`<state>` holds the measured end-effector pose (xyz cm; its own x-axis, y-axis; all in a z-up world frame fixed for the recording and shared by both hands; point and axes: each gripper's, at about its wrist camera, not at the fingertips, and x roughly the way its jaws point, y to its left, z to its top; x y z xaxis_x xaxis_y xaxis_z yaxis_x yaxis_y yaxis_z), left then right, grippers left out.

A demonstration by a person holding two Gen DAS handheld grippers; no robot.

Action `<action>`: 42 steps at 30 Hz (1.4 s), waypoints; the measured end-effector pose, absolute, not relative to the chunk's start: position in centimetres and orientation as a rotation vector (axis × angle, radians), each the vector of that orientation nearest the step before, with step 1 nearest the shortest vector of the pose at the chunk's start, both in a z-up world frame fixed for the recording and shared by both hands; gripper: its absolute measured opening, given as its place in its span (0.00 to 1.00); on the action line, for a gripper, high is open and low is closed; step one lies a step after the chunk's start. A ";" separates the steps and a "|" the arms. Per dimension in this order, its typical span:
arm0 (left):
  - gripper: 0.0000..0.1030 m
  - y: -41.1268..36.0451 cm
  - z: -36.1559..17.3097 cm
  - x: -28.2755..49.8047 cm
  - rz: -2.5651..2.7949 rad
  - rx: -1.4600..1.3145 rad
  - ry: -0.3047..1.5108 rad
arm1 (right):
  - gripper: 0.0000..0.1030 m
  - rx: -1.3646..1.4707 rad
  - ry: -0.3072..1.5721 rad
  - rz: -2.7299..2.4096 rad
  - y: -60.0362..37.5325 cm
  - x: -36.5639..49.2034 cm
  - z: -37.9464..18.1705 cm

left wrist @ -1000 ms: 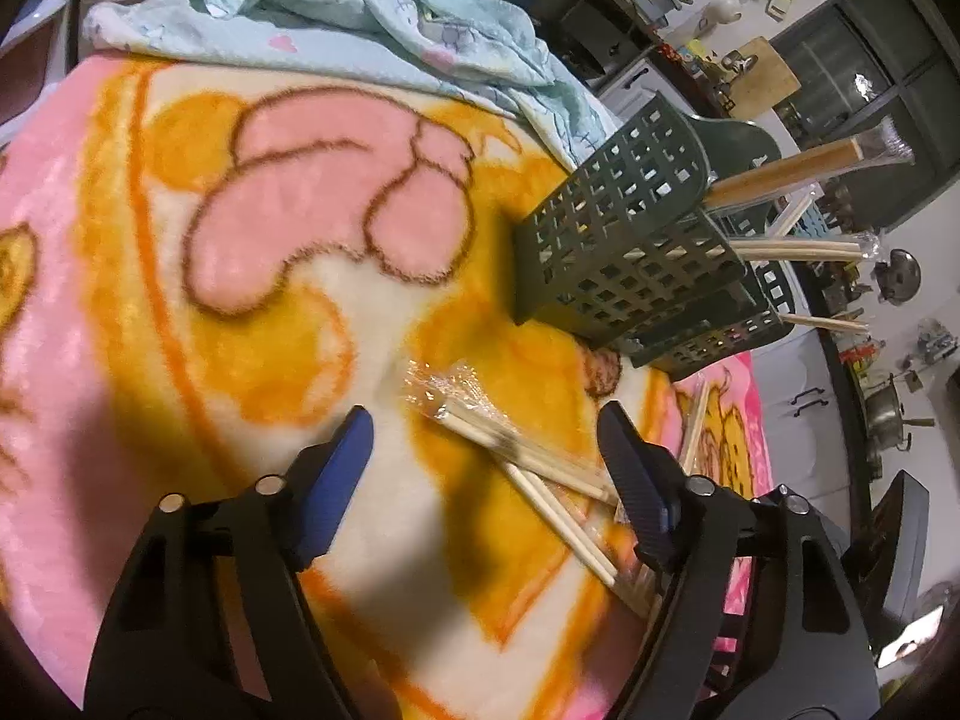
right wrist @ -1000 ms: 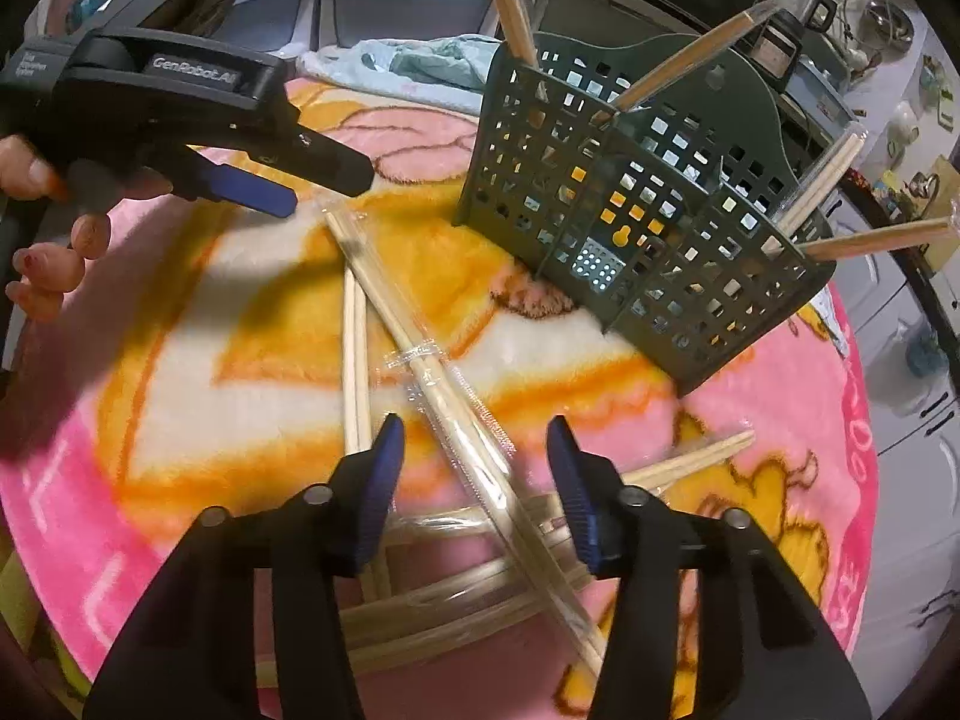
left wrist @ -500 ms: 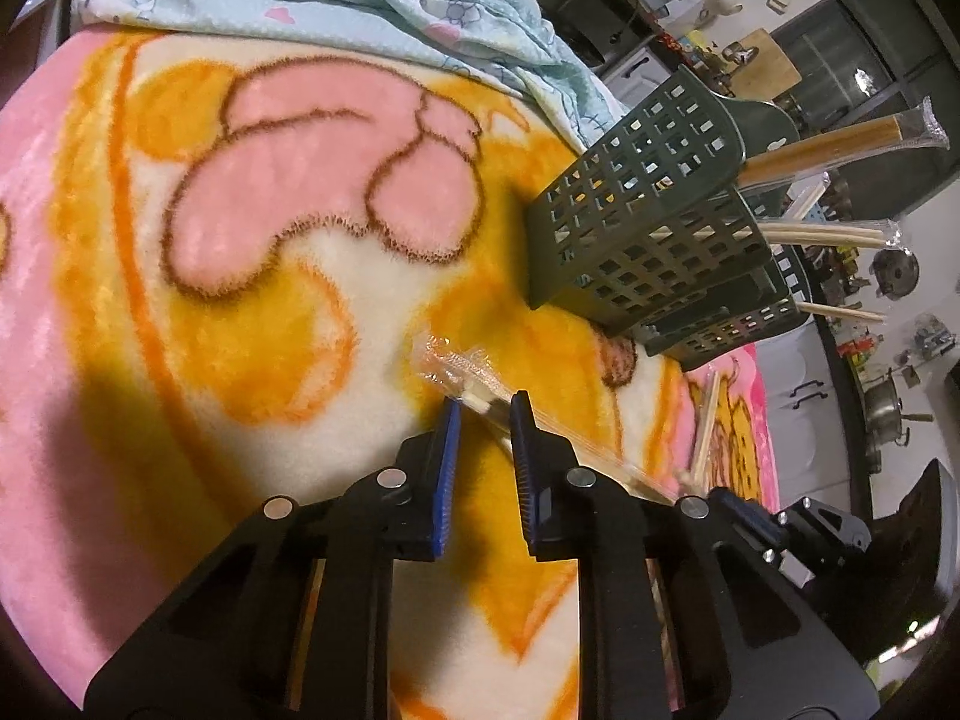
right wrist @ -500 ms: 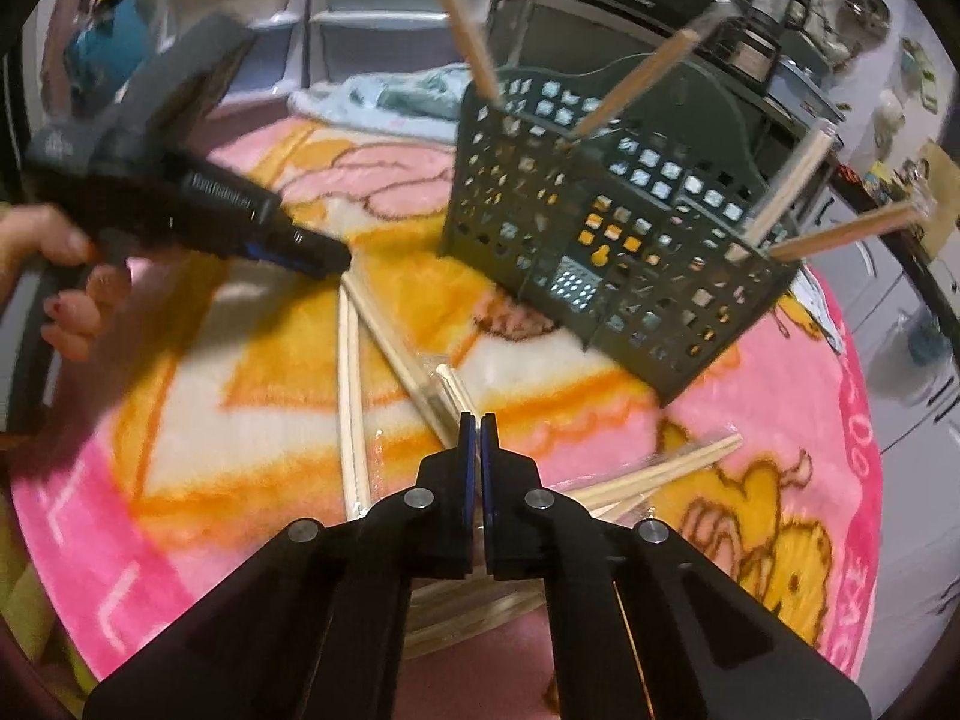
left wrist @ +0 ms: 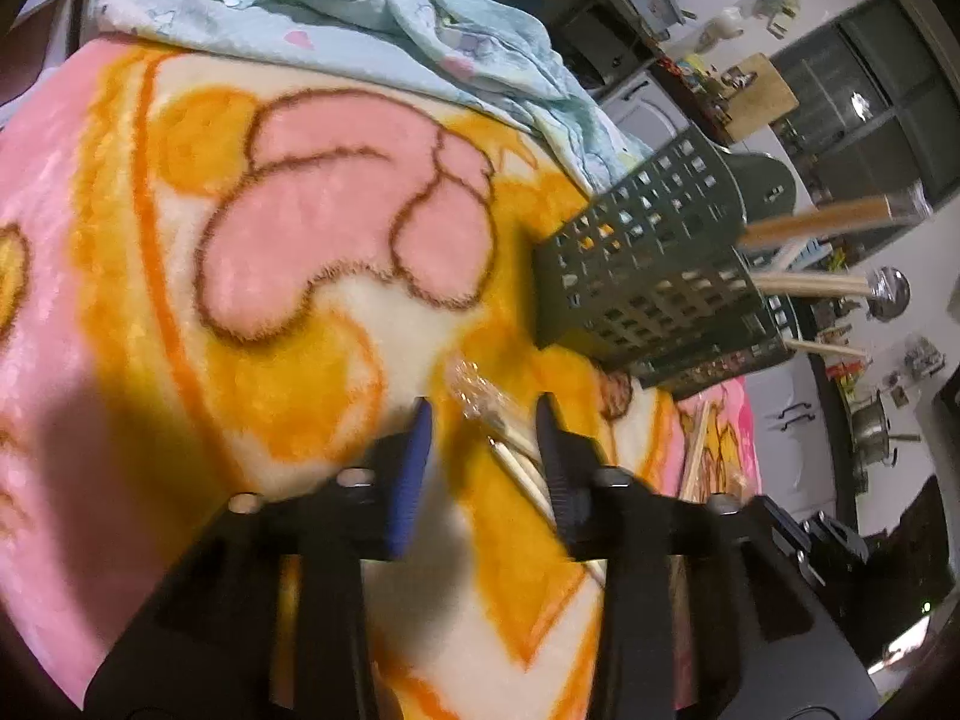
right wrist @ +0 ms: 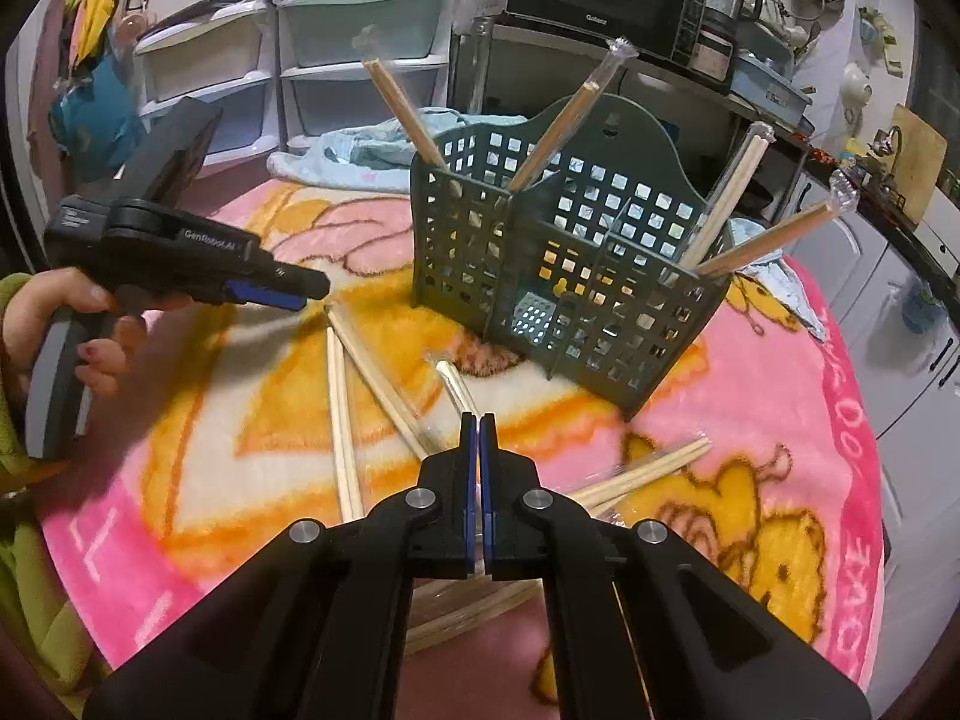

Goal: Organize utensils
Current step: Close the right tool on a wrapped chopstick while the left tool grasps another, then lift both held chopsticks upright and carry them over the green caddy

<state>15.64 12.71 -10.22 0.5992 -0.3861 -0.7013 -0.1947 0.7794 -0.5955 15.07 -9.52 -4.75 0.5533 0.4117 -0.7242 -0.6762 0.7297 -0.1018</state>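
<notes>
The work surface is a pink and orange plush blanket (right wrist: 780, 372) printed with cartoon figures. On it stands a dark green perforated plastic utensil basket (right wrist: 576, 276), divided into compartments. Several cellophane-wrapped wooden chopstick pairs (right wrist: 558, 132) already lean out of its compartments, tips upward, which I judge to be the sorted portion of the task.

The unsorted pairs (right wrist: 366, 378) lie loose and crossed on the blanket in front of the basket, within reach of both tools.

The right gripper (right wrist: 478, 426) has its jaws pressed together on one wrapped pair (right wrist: 457, 387), held near one end so the free end points toward the basket, ready for insertion.

The left gripper (left wrist: 483, 420), held in a hand (right wrist: 66, 324), has its jaws partly apart and has just been opening. The crinkled wrapper end of another pair (left wrist: 480, 396) lies between them, unpinched. That grip appears released or missed and would need retaking.

A pale blue cloth (left wrist: 372, 18) lies bunched at the blanket's far edge, not involved.
</notes>
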 end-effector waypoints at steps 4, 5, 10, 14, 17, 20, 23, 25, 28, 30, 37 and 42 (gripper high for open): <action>0.28 12.8 -10.6 16.6 -0.108 -0.687 0.957 | 0.01 -0.386 0.728 0.654 -9.7 15.0 -4.3; 0.28 12.7 -10.7 16.9 -0.107 -0.686 0.958 | 0.01 -0.384 0.725 0.652 -9.7 15.0 -4.2; 0.05 12.8 -11.1 17.5 -0.102 -0.662 0.956 | 0.01 -0.368 0.699 0.632 -10.0 14.8 -3.1; 0.03 13.1 -9.9 17.0 -0.131 -0.678 0.914 | 0.01 -0.331 0.669 0.612 -10.5 14.9 -1.8; 0.03 12.9 -7.1 16.2 -0.168 -0.656 0.844 | 0.01 -0.284 0.640 0.604 -11.2 14.8 -0.4; 0.03 12.3 -4.0 15.6 -0.208 -0.629 0.776 | 0.01 -0.262 0.610 0.597 -11.7 14.5 0.7; 0.03 11.0 -1.2 14.9 -0.263 -0.606 0.719 | 0.01 -0.242 0.584 0.590 -12.1 14.3 1.6; 0.02 10.1 0.0 14.8 -0.311 -0.611 0.699 | 0.01 -0.228 0.565 0.587 -12.4 14.0 2.3; 0.02 8.4 1.6 14.3 -0.385 -0.604 0.670 | 0.01 -0.214 0.540 0.578 -13.0 13.6 3.0; 0.02 7.3 2.4 14.0 -0.419 -0.587 0.660 | 0.01 -0.201 0.522 0.570 -13.4 13.4 3.6; 0.02 4.0 4.6 14.1 -0.496 -0.533 0.633 | 0.01 -0.161 0.474 0.543 -14.9 13.1 5.3; 0.02 2.6 6.2 14.2 -0.534 -0.496 0.604 | 0.01 -0.133 0.445 0.525 -16.0 13.0 6.3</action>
